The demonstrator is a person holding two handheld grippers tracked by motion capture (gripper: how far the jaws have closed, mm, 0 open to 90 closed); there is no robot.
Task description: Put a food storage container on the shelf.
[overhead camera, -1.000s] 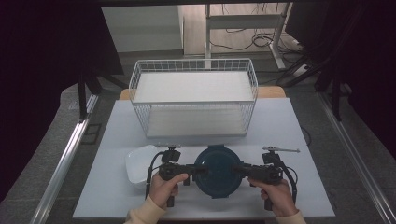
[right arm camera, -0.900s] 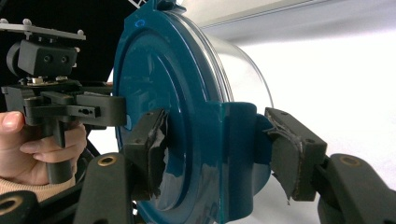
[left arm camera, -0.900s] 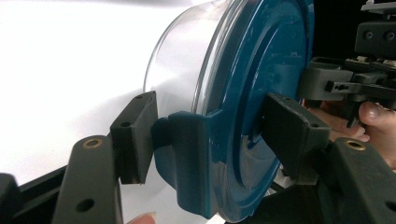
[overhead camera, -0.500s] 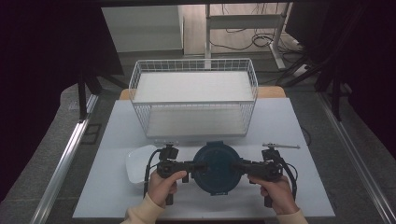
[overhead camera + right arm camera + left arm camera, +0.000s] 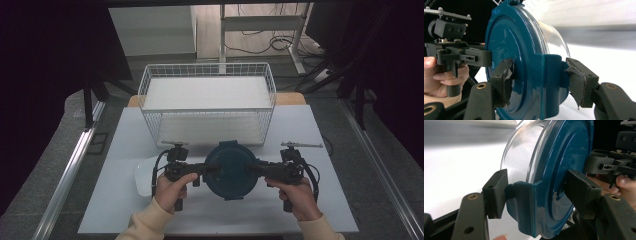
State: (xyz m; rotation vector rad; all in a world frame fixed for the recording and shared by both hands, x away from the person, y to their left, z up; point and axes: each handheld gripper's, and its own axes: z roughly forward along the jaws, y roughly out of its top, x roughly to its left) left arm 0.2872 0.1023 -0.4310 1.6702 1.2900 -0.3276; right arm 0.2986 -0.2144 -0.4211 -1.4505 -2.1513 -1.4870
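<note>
A white table [image 5: 320,200] holds a big wire basket [image 5: 207,102] at the far side. Near the person sits a round clear bowl with a blue lid [image 5: 231,170] — it is between both grippers. The left gripper [image 5: 207,170] pinches the lid's left clip, and the right gripper [image 5: 252,169] pinches its right clip. A small white plate [image 5: 144,177] lies just left, partly hidden.
</note>
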